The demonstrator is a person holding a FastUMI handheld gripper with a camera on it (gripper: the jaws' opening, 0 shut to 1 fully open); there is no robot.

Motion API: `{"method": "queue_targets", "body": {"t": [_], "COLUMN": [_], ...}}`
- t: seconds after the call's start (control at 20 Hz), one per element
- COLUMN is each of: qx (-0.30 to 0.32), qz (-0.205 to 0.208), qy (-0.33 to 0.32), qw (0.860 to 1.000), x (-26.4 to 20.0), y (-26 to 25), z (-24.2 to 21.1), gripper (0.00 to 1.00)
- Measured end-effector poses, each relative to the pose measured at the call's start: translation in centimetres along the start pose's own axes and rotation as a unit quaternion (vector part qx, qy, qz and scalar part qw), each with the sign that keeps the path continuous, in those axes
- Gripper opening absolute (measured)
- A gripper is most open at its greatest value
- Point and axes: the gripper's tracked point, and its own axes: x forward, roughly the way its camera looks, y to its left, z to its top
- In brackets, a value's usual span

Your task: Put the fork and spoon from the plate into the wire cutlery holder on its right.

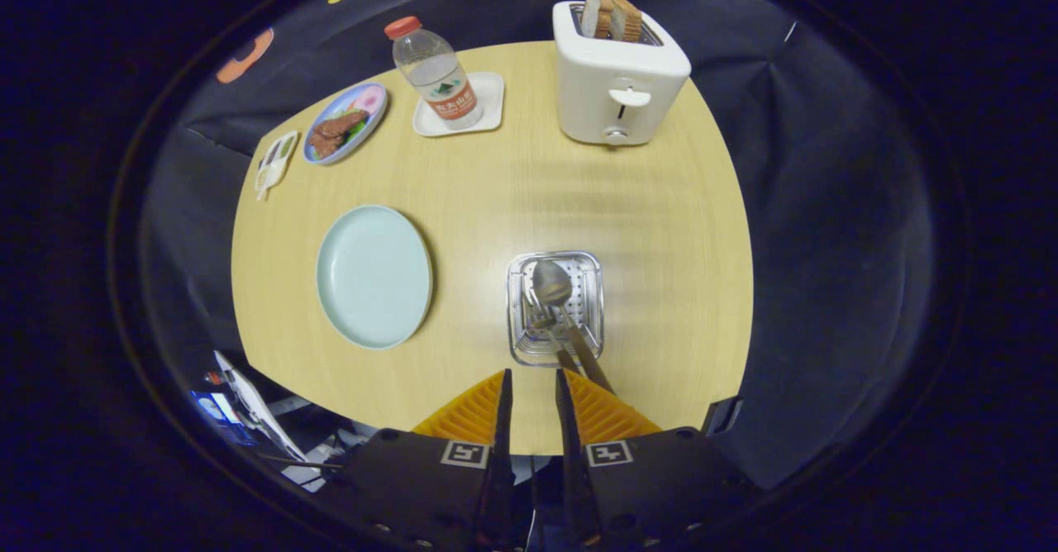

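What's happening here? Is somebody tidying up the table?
Yes. A person is holding a gripper above a wooden table. The spoon and fork both stand in the wire cutlery holder, just ahead of the fingers. The plate beside it is empty. The fingers are a little apart and hold nothing.

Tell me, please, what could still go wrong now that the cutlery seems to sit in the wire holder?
1. The brown handles of the metal spoon and fork lean out of the square wire cutlery holder towards the tongs, whose fingers stand slightly parted just short of them; a careless move could snag them.
2. A snag might tip the holder, which looks light.
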Motion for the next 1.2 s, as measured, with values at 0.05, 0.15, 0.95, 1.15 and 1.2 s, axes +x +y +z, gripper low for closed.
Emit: {"method": "queue_targets", "body": {"t": [0.05, 0.15, 0.95, 1.15, 1.2], "qx": [0.001, 0.014, -0.018, -0.030, -0.035], "qz": [0.005, 0.005, -0.026, -0.008, -0.020], "qy": [-0.009, -0.054, -0.446, -0.547, -0.571], "qw": [1.000, 0.998, 0.894, 0.836, 0.820], "x": [-0.2, -0.8, -15.4, -21.5, -22.6], "y": [0.3, 0.6, 9.4, 12.8, 12.9], "z": [-0.1, 0.4, 0.5, -1.5, -2.4], "gripper": [0.30, 0.35, 0.97, 0.97, 0.96]}}
